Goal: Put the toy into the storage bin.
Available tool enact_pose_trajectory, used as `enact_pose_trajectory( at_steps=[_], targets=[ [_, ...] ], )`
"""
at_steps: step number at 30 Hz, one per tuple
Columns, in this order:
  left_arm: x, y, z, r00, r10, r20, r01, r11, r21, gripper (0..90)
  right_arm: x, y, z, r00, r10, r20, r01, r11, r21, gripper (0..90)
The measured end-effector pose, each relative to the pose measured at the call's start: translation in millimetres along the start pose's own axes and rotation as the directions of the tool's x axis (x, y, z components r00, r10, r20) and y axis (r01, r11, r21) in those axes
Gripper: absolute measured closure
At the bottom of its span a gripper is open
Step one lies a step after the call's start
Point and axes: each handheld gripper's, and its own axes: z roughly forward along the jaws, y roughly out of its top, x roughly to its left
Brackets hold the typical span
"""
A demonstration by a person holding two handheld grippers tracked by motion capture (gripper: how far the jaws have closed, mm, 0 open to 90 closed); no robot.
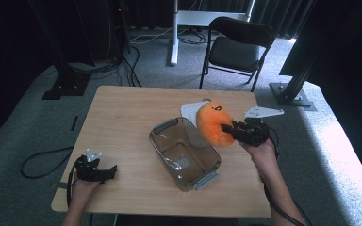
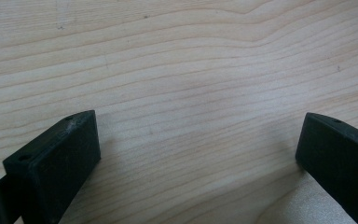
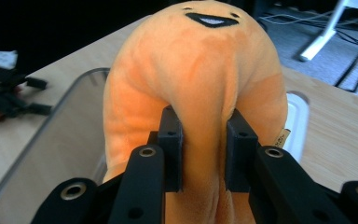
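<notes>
An orange plush toy (image 1: 214,123) with a black smiling mouth hangs just right of a clear plastic container (image 1: 185,153) at the table's middle. My right gripper (image 1: 229,130) is shut on the plush toy (image 3: 200,84), its black pads pinching a fold of the fabric, with the container (image 3: 42,154) below and to the left in the right gripper view. My left gripper (image 1: 111,171) rests low on the table near the front left corner. Its jaws stand wide apart over bare wood in the left gripper view, nothing between the fingers (image 2: 60,158).
A white lid (image 1: 191,110) lies flat behind the plush toy. The wooden table (image 1: 122,113) has bare room on its left half. A black folding chair (image 1: 235,47) and a white desk leg stand on the carpet beyond the far edge.
</notes>
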Motion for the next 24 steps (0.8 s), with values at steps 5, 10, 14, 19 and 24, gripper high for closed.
enact_pose_trajectory(
  at_steps=[5, 10, 14, 19, 24],
  targets=[
    [0.1, 0.0, 0.0, 1.0000, 0.001, -0.001, -0.001, 1.0000, -0.001, 0.2, 20.4, 0.7, 1.2, 0.9973, -0.051, -0.053, 0.052, 0.999, 0.004, 72.6],
    [0.1, 0.0, 0.1, 1.0000, 0.001, -0.001, -0.001, 1.0000, -0.001, 0.2, 33.2, 1.7, 2.9, 0.9931, -0.085, -0.081, 0.087, 0.996, 0.012, 72.2],
    [0.1, 0.0, 0.2, 1.0000, 0.001, -0.001, -0.001, 1.0000, -0.002, 0.1, 42.8, 2.7, 4.5, 0.9886, -0.116, -0.095, 0.118, 0.993, 0.013, 72.2],
    [0.1, 0.0, 0.2, 1.0000, 0.001, -0.001, -0.001, 1.0000, -0.002, 0.1, 53.5, 0.3, 10.0, 0.9821, -0.136, -0.131, 0.141, 0.990, 0.029, 72.1],
    [0.1, 0.0, 0.2, 1.0000, 0.001, -0.001, -0.001, 1.0000, -0.002, 0.2, 63.8, -5.4, 22.1, 0.9748, -0.158, -0.158, 0.171, 0.983, 0.071, 71.4]
  ],
)
